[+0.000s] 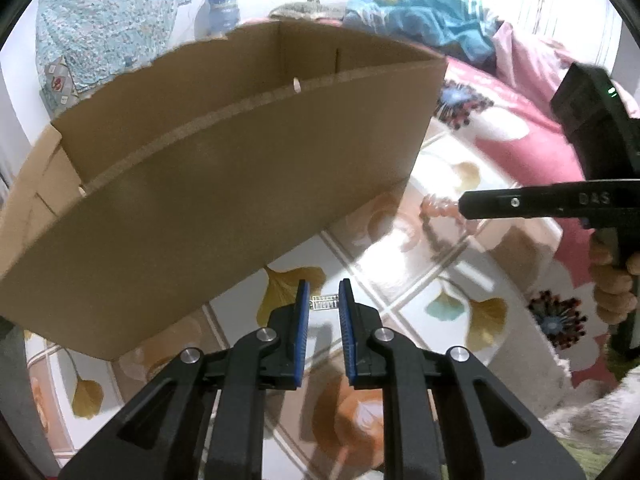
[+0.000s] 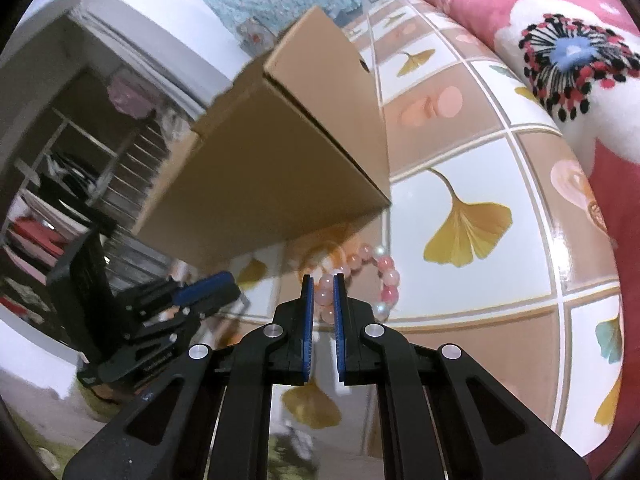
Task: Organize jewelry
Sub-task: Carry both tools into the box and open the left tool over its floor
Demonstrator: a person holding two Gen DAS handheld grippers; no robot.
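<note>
Cardboard box (image 1: 224, 168) on tabletop (image 1: 404, 280), bracelet (image 2: 360, 280) just beside its corner, silver piece (image 1: 326, 303) near box front.

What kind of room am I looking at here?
Probably a bedroom at home: a pink floral quilt lies beside the tiled-pattern tablecloth, and open shelves stuffed with belongings stand behind the cardboard box.

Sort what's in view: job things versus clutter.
Job: bead bracelet, pinched in the right gripper; small silver clip, between the left gripper's pads; cardboard box.

Clutter: pink floral blanket, blue patterned cloth, shelves, leaf-print tablecloth.
</note>
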